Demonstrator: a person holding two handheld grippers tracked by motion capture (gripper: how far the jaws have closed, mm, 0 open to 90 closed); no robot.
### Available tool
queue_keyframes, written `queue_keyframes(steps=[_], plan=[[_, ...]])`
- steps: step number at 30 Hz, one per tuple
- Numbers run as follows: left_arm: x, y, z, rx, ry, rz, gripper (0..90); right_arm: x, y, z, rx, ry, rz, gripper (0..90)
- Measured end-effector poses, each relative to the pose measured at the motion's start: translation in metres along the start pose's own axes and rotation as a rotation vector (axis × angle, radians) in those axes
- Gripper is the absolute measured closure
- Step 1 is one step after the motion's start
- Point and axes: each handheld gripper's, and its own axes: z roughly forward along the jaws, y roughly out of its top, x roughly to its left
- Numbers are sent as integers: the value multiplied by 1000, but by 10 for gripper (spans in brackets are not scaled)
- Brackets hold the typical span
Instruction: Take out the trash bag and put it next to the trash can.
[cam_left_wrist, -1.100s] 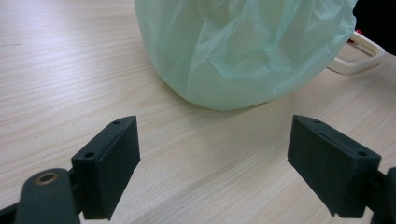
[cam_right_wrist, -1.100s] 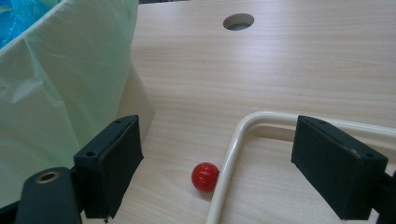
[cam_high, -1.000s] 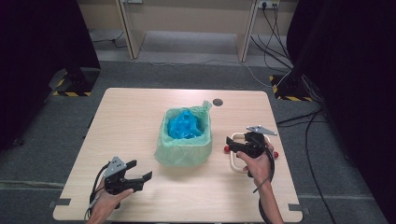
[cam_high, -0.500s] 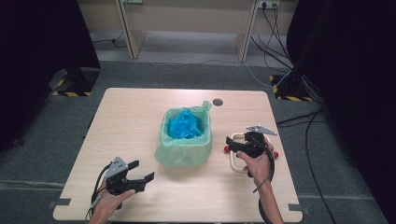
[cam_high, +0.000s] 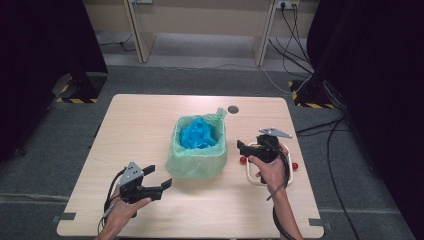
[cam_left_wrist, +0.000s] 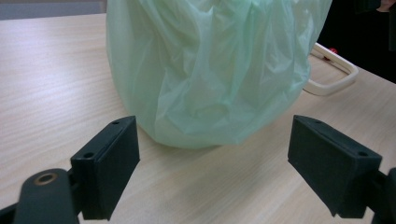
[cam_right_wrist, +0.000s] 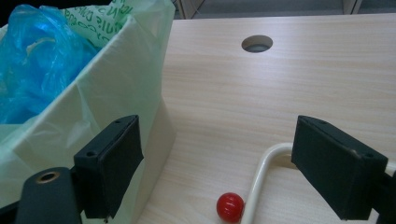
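Bin: green-lined bin (cam_high: 196, 152) at mid-bench (cam_high: 145, 120), blue bag (cam_high: 196, 134) inside
Left hand-held gripper (cam_high: 159, 181): jaws spread, empty, near the liner's front; low over the bench
Right hand-held gripper (cam_high: 246, 148): jaws apart, empty, beside the bin; above white frame (cam_high: 251, 176) and red ball (cam_right_wrist: 229, 206)

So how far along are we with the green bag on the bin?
Done: the green bag lines the bin, folded over its rim, with blue plastic inside. In hand: nothing is gripped; the left gripper sits open on the table facing the bag's lower front, and the right gripper is open beside the bag's right side, above the white frame. Left: probably closing on the bag, whatever the next step is.
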Motion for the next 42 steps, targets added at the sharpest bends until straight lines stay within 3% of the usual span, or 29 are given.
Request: queue_keyframes(steps=[11,22,28,37,39,42], plan=[[-9,20,14,-14,-6,29,158,12,16,8,4,14,-19,166],[-14,34,39,0,-2,31,158,25,34,20,19,20,-38,166],[-18,37,45,10,47,55,170,34,47,33,36,1,-63,171],[-22,40,42,-5,98,101,455,42,69,45,41,0,-84,167],[-20,40,41,-10,89,107,559,46,73,49,51,-6,-99,167],[-20,40,39,-21,96,108,637,51,78,55,57,-7,-108,167]])
